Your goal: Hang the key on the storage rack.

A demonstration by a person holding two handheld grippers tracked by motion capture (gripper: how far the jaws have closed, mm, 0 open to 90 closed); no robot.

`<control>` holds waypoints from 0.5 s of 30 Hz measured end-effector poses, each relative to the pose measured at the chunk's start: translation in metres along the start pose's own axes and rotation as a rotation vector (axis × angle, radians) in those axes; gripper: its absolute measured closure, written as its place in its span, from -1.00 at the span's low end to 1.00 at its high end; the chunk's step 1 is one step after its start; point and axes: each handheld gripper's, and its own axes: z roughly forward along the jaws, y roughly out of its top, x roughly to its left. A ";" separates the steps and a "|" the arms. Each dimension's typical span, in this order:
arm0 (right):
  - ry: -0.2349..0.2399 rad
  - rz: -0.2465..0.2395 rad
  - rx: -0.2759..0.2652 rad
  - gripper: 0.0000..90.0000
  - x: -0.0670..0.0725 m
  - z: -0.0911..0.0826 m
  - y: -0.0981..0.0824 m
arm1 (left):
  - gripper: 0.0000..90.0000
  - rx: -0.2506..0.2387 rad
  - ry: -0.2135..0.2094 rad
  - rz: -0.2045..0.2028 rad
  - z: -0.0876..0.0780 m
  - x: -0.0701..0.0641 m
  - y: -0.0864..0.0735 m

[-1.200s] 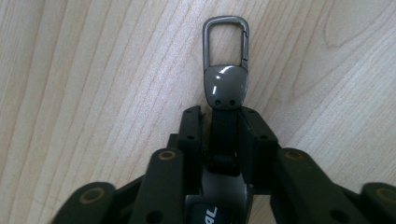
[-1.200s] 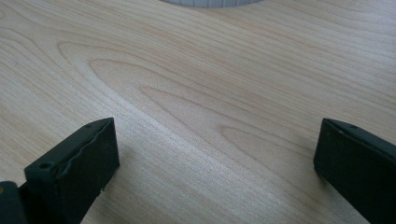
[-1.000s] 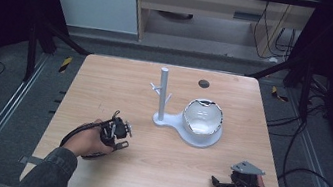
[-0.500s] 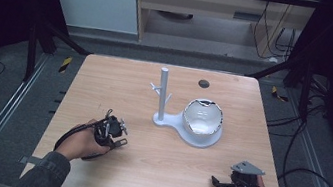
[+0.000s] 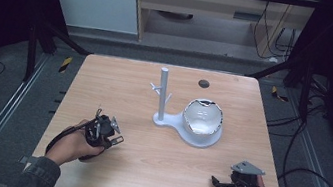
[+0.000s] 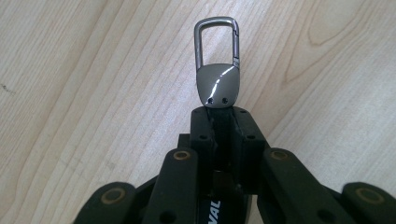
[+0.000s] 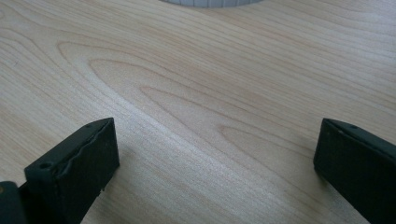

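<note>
The left claw (image 6: pixel 223 122) clamps a metal carabiner clip (image 6: pixel 217 70), carrying it. Next: hang it on the peg stand (image 5: pixel 161 95) at 1 o'clock. Right claw (image 7: pixel 212 154) is wide, idle.

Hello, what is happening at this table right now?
A person works at a wooden table with two tools. The left hand-held gripper is shut on a grey metal carabiner clip, held just above the wood. The right hand-held gripper rests open near the table's front edge. Farther back stands a white peg stand with a bowl-shaped tray.
</note>
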 end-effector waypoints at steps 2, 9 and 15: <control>0.000 0.000 0.000 -0.99 0.000 0.000 0.000 | 0.79 -0.010 0.005 -0.009 -0.003 0.000 -0.002; 0.001 0.001 0.000 -0.99 0.000 0.000 0.000 | 0.79 -0.071 0.044 -0.012 -0.022 -0.005 -0.013; 0.004 0.001 0.000 -0.99 0.000 0.000 0.000 | 0.80 -0.192 0.109 -0.080 -0.042 -0.012 -0.035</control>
